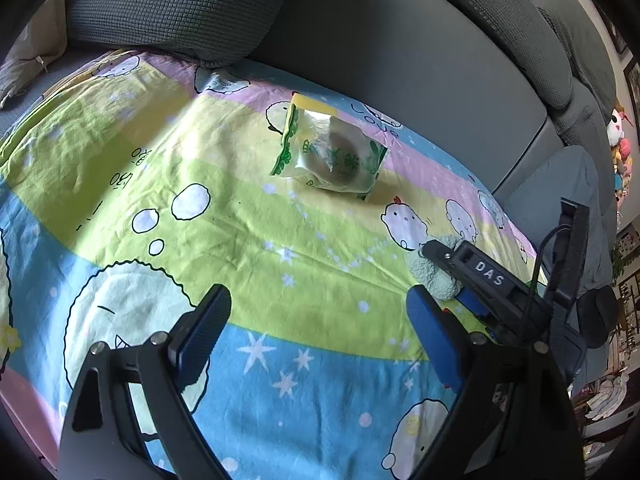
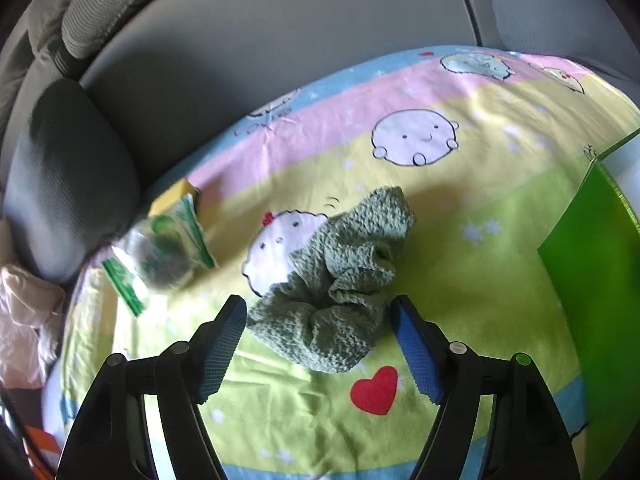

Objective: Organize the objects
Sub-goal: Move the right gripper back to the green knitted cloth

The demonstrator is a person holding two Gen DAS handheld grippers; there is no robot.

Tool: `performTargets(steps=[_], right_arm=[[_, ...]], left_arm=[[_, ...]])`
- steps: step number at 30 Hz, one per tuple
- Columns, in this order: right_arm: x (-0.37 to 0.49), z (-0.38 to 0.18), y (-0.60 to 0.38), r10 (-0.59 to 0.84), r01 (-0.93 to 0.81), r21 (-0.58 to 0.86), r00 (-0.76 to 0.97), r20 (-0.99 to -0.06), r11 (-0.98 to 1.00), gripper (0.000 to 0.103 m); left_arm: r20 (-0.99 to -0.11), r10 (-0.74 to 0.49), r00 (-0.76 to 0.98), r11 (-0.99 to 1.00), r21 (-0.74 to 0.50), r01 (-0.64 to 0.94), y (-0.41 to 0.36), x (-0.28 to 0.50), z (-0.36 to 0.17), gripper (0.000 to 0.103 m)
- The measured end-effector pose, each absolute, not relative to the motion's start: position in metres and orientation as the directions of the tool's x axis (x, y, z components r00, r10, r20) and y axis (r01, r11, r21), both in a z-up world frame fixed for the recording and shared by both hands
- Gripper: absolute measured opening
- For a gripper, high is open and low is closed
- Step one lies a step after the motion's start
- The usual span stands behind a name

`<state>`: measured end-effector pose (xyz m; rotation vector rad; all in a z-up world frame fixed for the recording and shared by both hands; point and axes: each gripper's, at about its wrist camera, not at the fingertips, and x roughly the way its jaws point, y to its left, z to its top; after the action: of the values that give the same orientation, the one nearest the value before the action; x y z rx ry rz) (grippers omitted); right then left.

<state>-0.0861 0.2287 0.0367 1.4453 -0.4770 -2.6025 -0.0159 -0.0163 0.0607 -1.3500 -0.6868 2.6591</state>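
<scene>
Item one, nearest: our right gripper [image 2: 318, 344], jaws apart, straddling the crumpled green knitted cloth [image 2: 340, 276]. The pads flank its near end without visibly pressing, so we judge this the approach to a pick; nothing is held yet. The left wrist view shows one of its fingers lying over the cloth, with the white letters "DAS" readable on its black body.

Item two: our left gripper [image 1: 318, 332], jaws wide and empty, hanging above bare bedsheet [image 1: 280, 264], probably waiting its turn.

Item three: the bedsheet itself, cartoon-printed in pastel stripes and spread over a grey sofa as the work surface. "LOVE" is printed on its far blue stripe.

Item four, farther: a clear snack packet [image 1: 332, 152] with green printing and a dark round item inside, lying loose and well apart from both grippers. Its lettering is too blurred to read.

Item five, at the right edge: a bright green box [image 2: 588, 276], possibly the intended container.

Item six, farthest: grey sofa cushions [image 1: 172, 4].
</scene>
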Motion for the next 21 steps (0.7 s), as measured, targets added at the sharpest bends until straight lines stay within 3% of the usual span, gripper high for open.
performTargets(steps=[3, 5, 6, 8, 13, 21], right_arm=[[-0.087, 0.035, 0.226, -0.239, -0.037, 0.307, -0.544, -0.804, -0.951, 0.067], [-0.088, 0.034, 0.224, -0.213, -0.041, 0.275, -0.529, -0.821, -0.96, 0.048], [-0.088, 0.035, 0.223, -0.203, -0.041, 0.263, -0.525, -0.827, -0.964, 0.046], [-0.088, 0.035, 0.222, -0.245, -0.02, 0.298, -0.516, -0.821, -0.954, 0.031], [-0.081, 0.037, 0.216, -0.294, 0.02, 0.323, -0.471, -0.832, -0.946, 0.025], [-0.047, 0.055, 0.204, -0.395, 0.068, 0.399, -0.37, -0.841, -0.914, 0.025]], left_arm=[[-0.749, 0.272, -0.605, -0.895, -0.427, 0.127, -0.015, -0.016, 0.06, 0.089], [-0.755, 0.264, -0.601, -0.9, -0.417, 0.129, -0.015, -0.016, 0.06, 0.089], [-0.757, 0.258, -0.6, -0.902, -0.411, 0.131, -0.015, -0.016, 0.06, 0.089], [-0.759, 0.245, -0.603, -0.906, -0.401, 0.138, -0.016, -0.015, 0.061, 0.089], [-0.753, 0.261, -0.605, -0.895, -0.424, 0.141, -0.018, -0.013, 0.062, 0.089], [-0.755, 0.275, -0.595, -0.874, -0.454, 0.172, -0.026, -0.012, 0.06, 0.089]])
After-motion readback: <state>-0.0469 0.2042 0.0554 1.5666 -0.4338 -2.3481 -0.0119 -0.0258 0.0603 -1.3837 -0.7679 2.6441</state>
